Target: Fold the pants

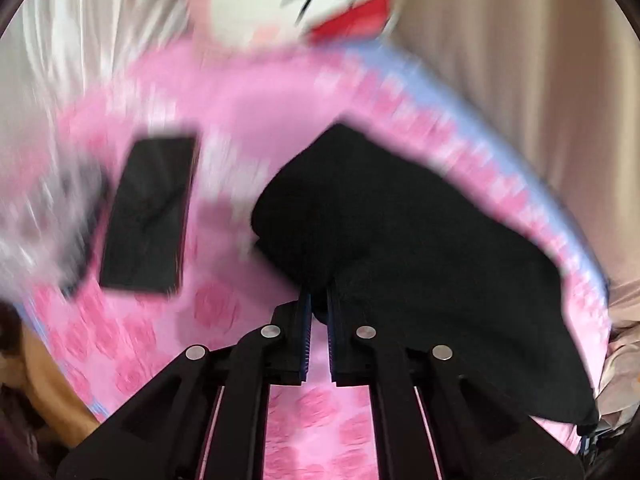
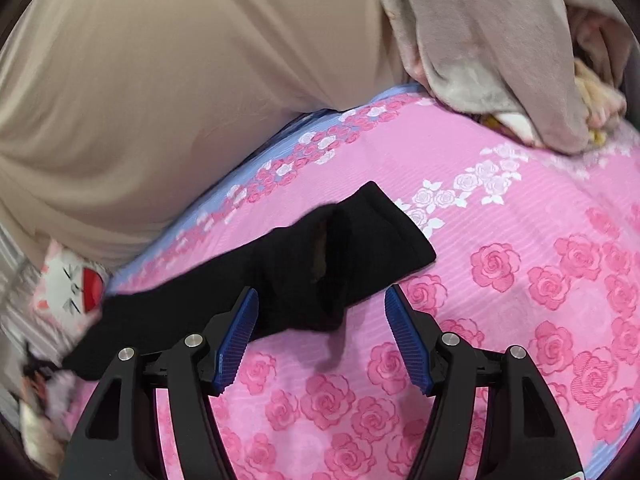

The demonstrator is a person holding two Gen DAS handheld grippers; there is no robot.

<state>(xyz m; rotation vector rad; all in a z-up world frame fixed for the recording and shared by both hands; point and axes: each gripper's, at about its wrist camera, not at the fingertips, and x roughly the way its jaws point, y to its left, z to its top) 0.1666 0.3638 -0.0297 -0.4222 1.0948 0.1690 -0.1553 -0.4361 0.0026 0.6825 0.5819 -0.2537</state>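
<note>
Currently listed, one pair of black pants on a bed with a pink rose-print sheet.

Position: in the right wrist view the pants run long, from near left up to far right, ending in an open cuff or waist just ahead of the right gripper. That gripper's jaws stand apart, nothing between the pads, the cloth just beyond its tips.

Left gripper: jaws together, clamped on a fold of the pants, which spread away to the far right.

Nearer hand for the free end, by judgement: the right.

Also present: dark phone to the left; plush toy, markings blurred, unreadable.
</note>
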